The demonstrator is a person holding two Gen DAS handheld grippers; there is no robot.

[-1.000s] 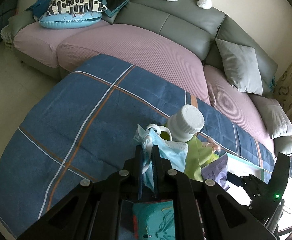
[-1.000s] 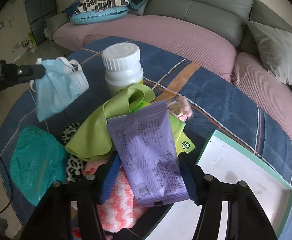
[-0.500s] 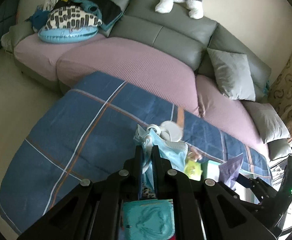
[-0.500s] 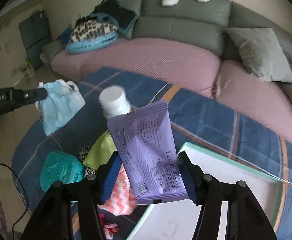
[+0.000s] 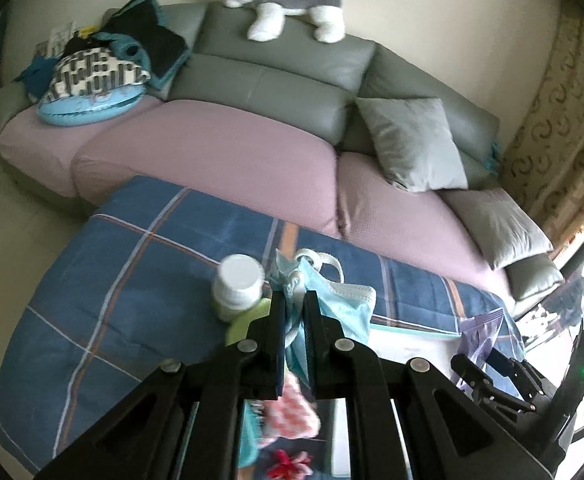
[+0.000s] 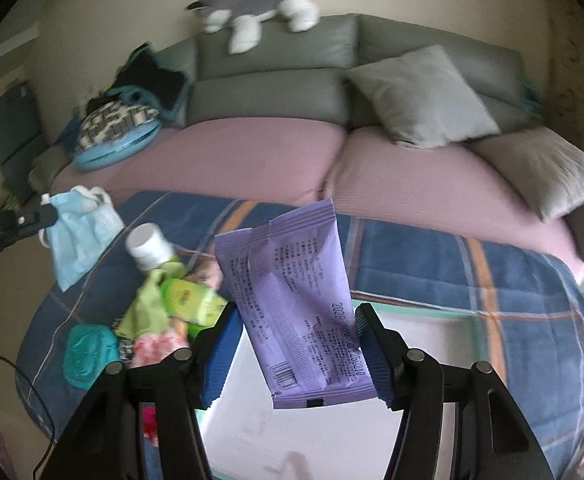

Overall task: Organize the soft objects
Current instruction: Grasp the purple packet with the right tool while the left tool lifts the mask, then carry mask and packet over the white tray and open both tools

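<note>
My left gripper has its jaws pinched nearly together on a light blue face mask, which hangs in the air above the blue plaid blanket; the mask's white ear loops stick up past the fingertips. From the right camera I see that same mask dangling off the left gripper's tip, out over the blanket's left edge.

My right gripper holds its jaws wide, and a purple packet stands between the blue pads, its lower edge down at the pad roots. The packet spans the whole gap, so I read it as clamped by its side edges. It hangs above the white tray with the pale green rim, which lies on the blanket on its right half.

Left of the tray, on the blanket, sits the pile: a white-capped bottle leaning at the far end, a lime green cloth just beside it, a green sachet lying on the cloth, a teal pad at the near left, and a pink and white fuzzy piece between the teal pad and the tray.

Beyond the blanket runs the sofa with pink seat covers, and a grey plush dog lies on its backrest.
</note>
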